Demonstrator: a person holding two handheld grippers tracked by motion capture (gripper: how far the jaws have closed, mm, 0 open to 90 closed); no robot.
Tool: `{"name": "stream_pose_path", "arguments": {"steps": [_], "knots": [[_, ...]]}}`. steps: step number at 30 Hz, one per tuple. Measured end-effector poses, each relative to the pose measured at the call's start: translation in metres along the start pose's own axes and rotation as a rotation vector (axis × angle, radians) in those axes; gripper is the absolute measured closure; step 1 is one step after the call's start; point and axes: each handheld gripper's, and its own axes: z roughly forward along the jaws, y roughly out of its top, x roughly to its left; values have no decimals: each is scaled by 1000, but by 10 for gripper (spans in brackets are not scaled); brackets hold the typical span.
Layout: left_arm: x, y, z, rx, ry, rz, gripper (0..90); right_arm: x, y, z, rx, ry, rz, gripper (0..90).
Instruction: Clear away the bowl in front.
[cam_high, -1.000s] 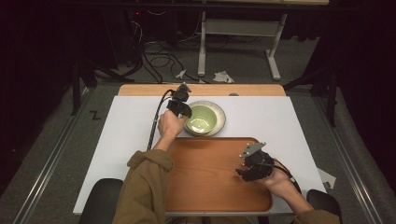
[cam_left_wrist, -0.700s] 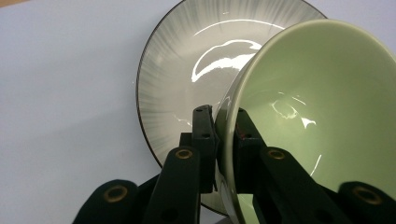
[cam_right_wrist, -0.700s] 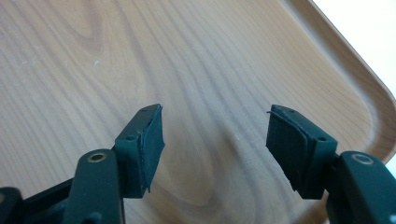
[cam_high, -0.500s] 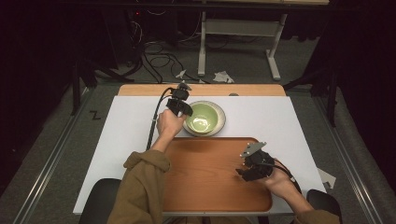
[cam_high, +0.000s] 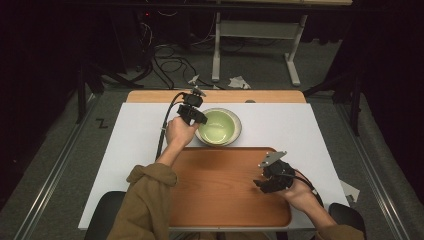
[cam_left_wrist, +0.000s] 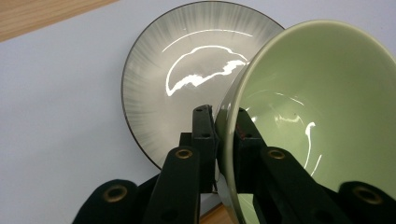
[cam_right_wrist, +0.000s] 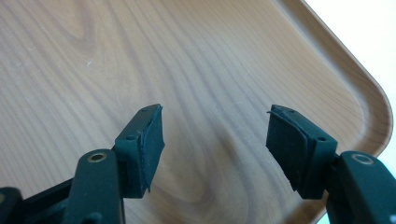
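1. Little has shifted since the earlier frames: the left gripper (cam_high: 192, 111) stays at the green bowl (cam_high: 218, 126), though the bowl now looks tipped.
2. Its jaws are clamped on the bowl's rim, one inside, one outside; the bowl hangs tilted above a grey plate (cam_left_wrist: 182, 79) on the white bench (cam_high: 310, 130).
3. The right gripper (cam_right_wrist: 215, 140) hovers over the wooden tray (cam_high: 220, 190), jaws apart and empty.
4. Glazed ceramic, so probably stiff, slick and breakable; a rim pinch is the obvious hold, yet the bowl's weight could pivot it there.
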Motion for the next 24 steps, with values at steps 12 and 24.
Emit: {"name": "stream_pose_path", "arguments": {"steps": [12, 24], "knots": [[-14, -3, -9, -12, -40, 49, 827, 1, 0, 0, 9, 9, 8, 368], [-29, -5, -20, -10, -90, 104, 828, -1, 0, 1, 5, 8, 2, 368]]}}
